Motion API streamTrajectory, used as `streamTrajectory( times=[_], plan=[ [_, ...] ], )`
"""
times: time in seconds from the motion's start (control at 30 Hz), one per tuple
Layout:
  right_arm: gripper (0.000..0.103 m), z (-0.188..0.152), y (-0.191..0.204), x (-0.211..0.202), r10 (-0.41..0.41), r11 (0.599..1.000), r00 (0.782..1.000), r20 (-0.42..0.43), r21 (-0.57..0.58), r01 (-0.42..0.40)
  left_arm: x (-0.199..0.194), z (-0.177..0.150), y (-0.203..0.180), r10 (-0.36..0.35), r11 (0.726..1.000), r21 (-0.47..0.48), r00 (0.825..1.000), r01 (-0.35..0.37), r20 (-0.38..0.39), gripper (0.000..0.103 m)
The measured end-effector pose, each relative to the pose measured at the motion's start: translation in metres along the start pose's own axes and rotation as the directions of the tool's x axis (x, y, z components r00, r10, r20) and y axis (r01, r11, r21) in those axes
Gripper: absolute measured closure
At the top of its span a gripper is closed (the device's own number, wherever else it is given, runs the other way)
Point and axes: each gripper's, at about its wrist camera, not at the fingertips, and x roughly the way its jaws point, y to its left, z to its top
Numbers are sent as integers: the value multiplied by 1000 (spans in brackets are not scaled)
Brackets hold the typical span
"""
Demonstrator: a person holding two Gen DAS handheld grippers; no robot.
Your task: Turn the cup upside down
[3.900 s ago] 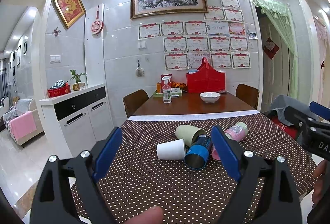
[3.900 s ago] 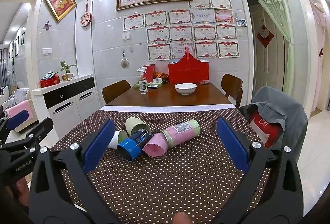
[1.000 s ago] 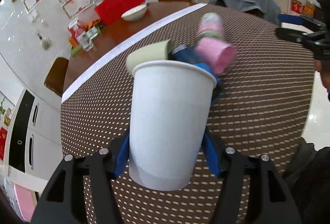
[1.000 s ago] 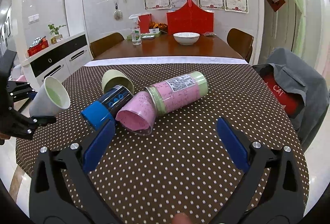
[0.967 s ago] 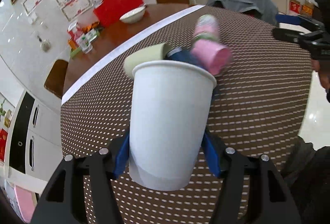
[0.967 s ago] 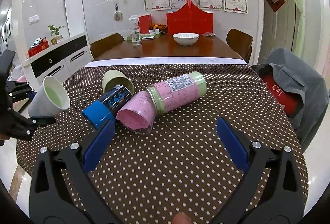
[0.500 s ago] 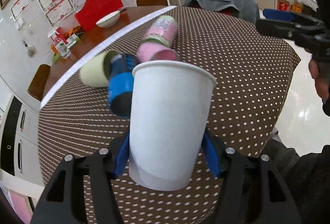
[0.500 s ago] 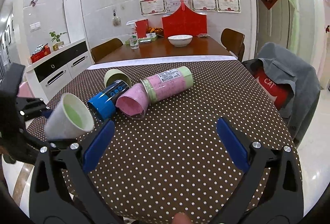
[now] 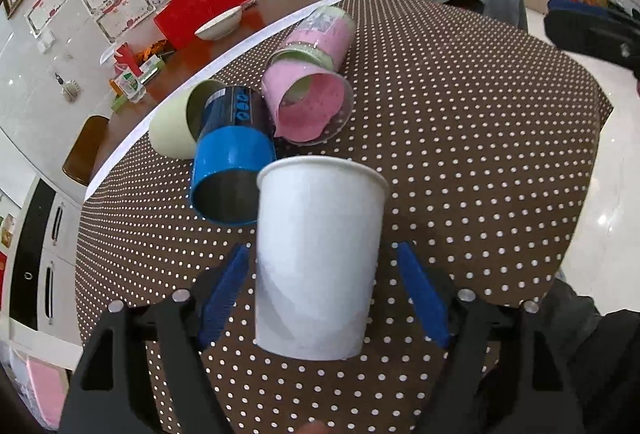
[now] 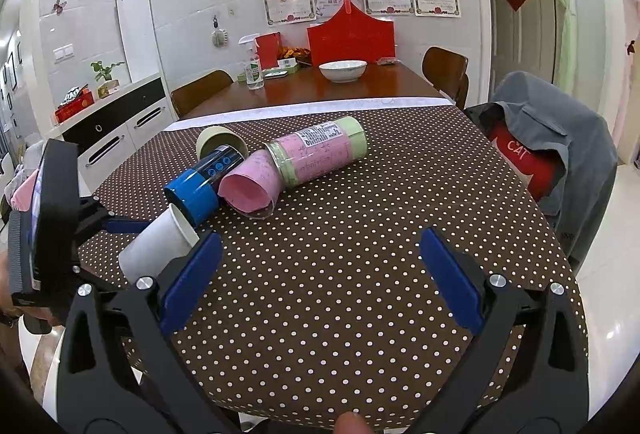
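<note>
I have the white paper cup (image 9: pixel 318 262) sitting between the blue pads of my left gripper (image 9: pixel 320 298) in the lower centre of the left wrist view, its rim pointing away from the camera and towards the tablecloth. There is a visible gap between each pad and the cup wall, so the jaws look loose around it, and I cannot tell whether they actually touch it. In the right wrist view the same cup (image 10: pixel 158 244) shows at the lower left of the frame, tilted with its mouth down towards the dotted brown tablecloth (image 10: pixel 360 254), close to the table's near edge.

My right gripper (image 10: pixel 320 274) fills the bottom of its own frame with jaws spread wide and nothing between them, over bare cloth.

Just beyond the cup, towards the centre of both frames, lies a cluster on its side: a blue cylinder (image 9: pixel 230 170) whose far end sits in the mouth of a pale green cup (image 9: pixel 172 132), a pink cup (image 9: pixel 308 106) just beside it, and a pink and green canister (image 9: pixel 320 34) whose end goes into the pink cup
</note>
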Motion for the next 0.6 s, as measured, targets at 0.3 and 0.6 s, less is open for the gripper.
streamTrajectory(
  times=[0.3,0.6],
  plan=[
    [6,8,10,3,22,999,1000,0,-43,-22,-36,-15,16,22,996,-91,996,-15,85,27],
    [6,22,46,8,125,963,992,-31,-238,-128,-88,-42,38,160,949,-299,969,-99,189,27]
  ],
)
